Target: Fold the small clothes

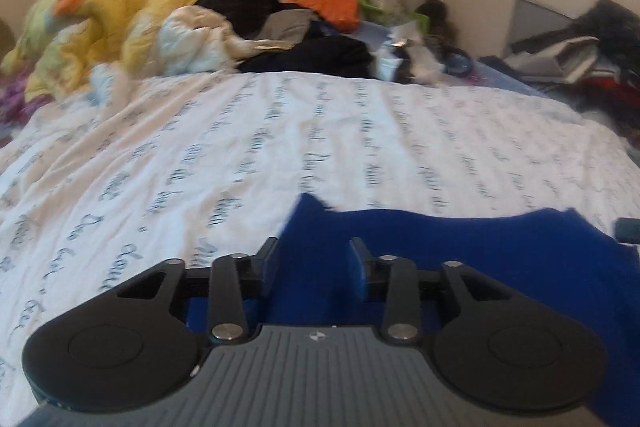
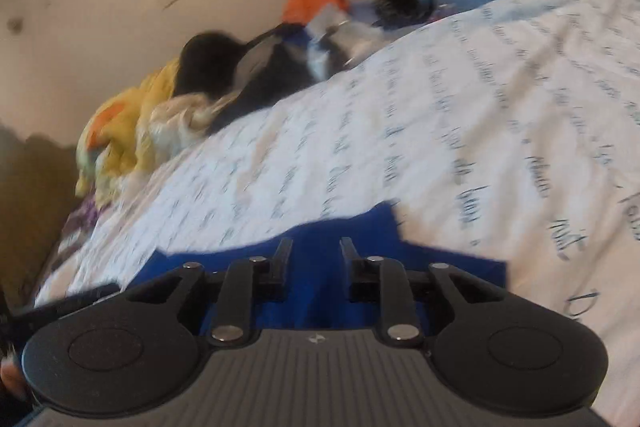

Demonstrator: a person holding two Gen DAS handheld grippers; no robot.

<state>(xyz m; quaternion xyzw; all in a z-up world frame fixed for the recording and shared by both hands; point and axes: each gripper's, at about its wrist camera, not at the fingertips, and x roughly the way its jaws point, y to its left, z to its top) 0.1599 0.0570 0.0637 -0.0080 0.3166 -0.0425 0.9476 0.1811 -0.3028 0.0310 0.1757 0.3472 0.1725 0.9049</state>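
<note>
blue cloth spread on the bed, both tongs parted over it

the blue garment [image 1: 460,251] lies on my bed's white lettered sheet [image 1: 240,147], at the near edge, spread fairly flat with one corner poking up toward the middle of the bed. i reckon it sits here because the bare stretch of sheet gives room to fold, while the heap of other clothes [image 1: 312,39] is pushed well back by the wall.

my left tongs [image 1: 314,263] hover over the left part of the cloth, fingers apart with a clear gap and blue showing between them; nothing is pinched. my right tongs [image 2: 316,259] are over the garment [image 2: 352,227] too, near its right corner, also parted, a little narrower, gripping nothing that i can see. whether either fingertip touches the fabric i cannot tell; both pictures are blurred.

i judge the two tongs sit at opposite ends so each can take an edge and carry it over evenly. the cloth looks soft and limp, so a shallow pinch could slip.
</note>
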